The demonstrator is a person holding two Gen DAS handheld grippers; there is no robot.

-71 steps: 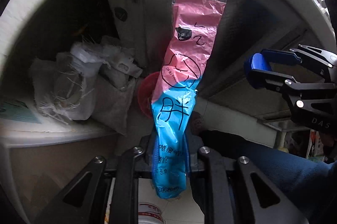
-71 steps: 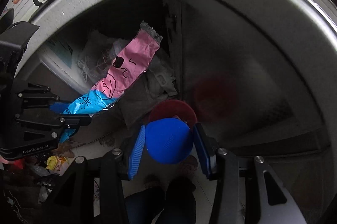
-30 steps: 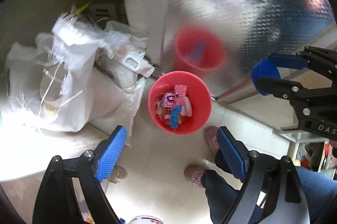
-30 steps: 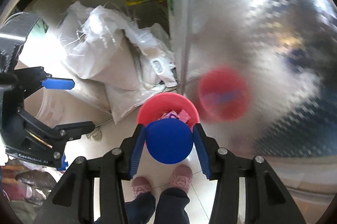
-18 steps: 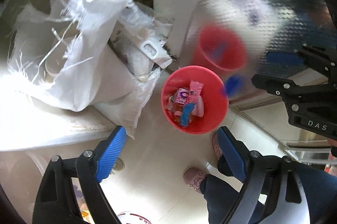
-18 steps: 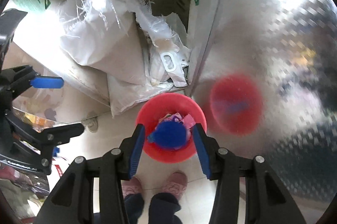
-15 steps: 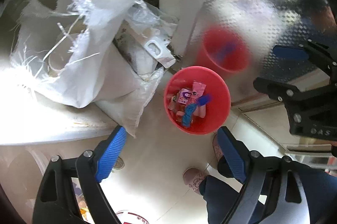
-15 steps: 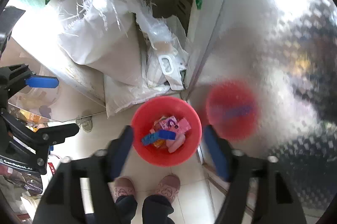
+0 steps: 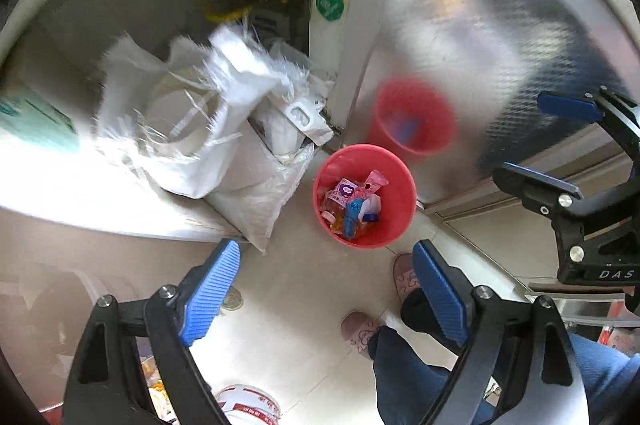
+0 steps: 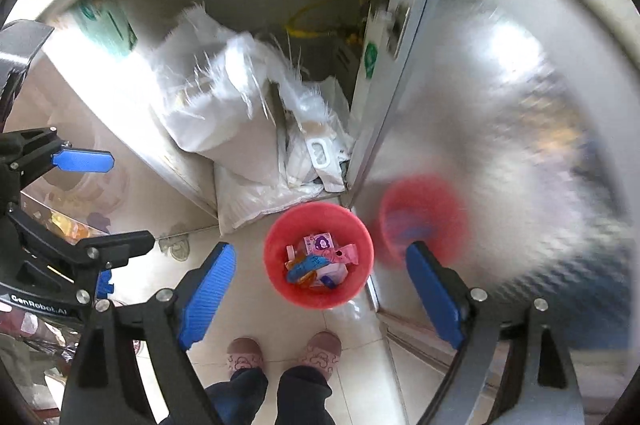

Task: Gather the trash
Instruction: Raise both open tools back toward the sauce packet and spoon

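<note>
Drop step looks done: left gripper (image 9: 326,299) and right gripper (image 10: 320,299) both released, right's jaws just opened, red bin (image 10: 318,257) at 12 o'clock holding wrappers, next grab more trash.

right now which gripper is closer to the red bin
Right, by a little. The right gripper, its jaws just opened and empty, hangs almost straight above the red bin. The left gripper, also open, is off to one side, over the floor.
</note>
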